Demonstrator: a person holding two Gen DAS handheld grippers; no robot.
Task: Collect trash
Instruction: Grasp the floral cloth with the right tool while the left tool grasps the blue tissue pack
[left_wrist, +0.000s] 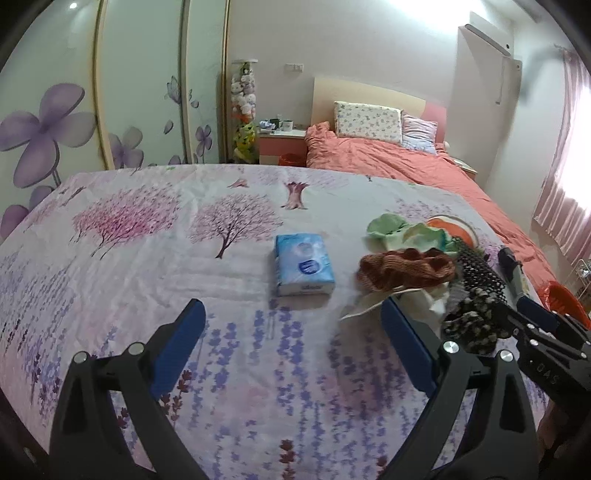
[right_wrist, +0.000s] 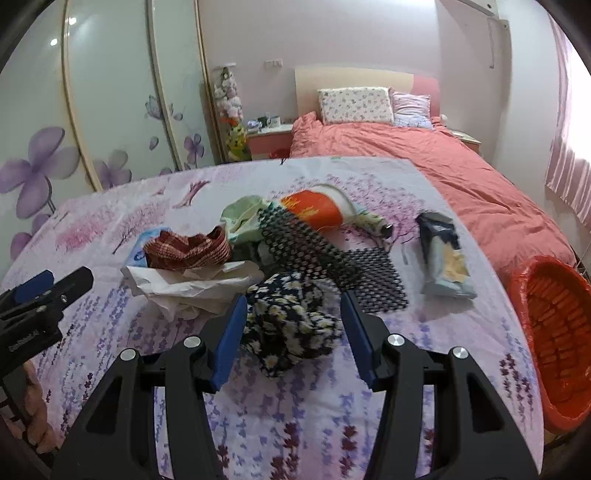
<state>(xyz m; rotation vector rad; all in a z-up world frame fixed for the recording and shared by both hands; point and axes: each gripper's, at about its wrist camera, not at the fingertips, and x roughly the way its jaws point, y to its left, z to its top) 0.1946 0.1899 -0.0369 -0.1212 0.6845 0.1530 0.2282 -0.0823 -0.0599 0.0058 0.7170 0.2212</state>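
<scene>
A floral cloth covers the table (left_wrist: 110, 280). My left gripper (left_wrist: 293, 325) is open and empty, its right finger beside crumpled white paper (left_wrist: 373, 306). A blue tissue pack (left_wrist: 303, 264) lies just ahead of it. My right gripper (right_wrist: 293, 314) is open, its jaws standing on both sides of a dark floral scrunchie (right_wrist: 291, 325) without closing on it. The white paper (right_wrist: 192, 288), a rust scrunchie (right_wrist: 188, 249), black mesh (right_wrist: 317, 251) and a torn snack packet (right_wrist: 445, 258) lie around it. A red bin (right_wrist: 550, 325) stands at the right.
A green scrunchie (right_wrist: 243, 216) and an orange-white item (right_wrist: 317, 208) lie at the back of the pile. A bed with a coral duvet (right_wrist: 443, 162) is behind the table. A wardrobe with purple flowers (left_wrist: 48, 122) is at the left. Each gripper shows in the other's view.
</scene>
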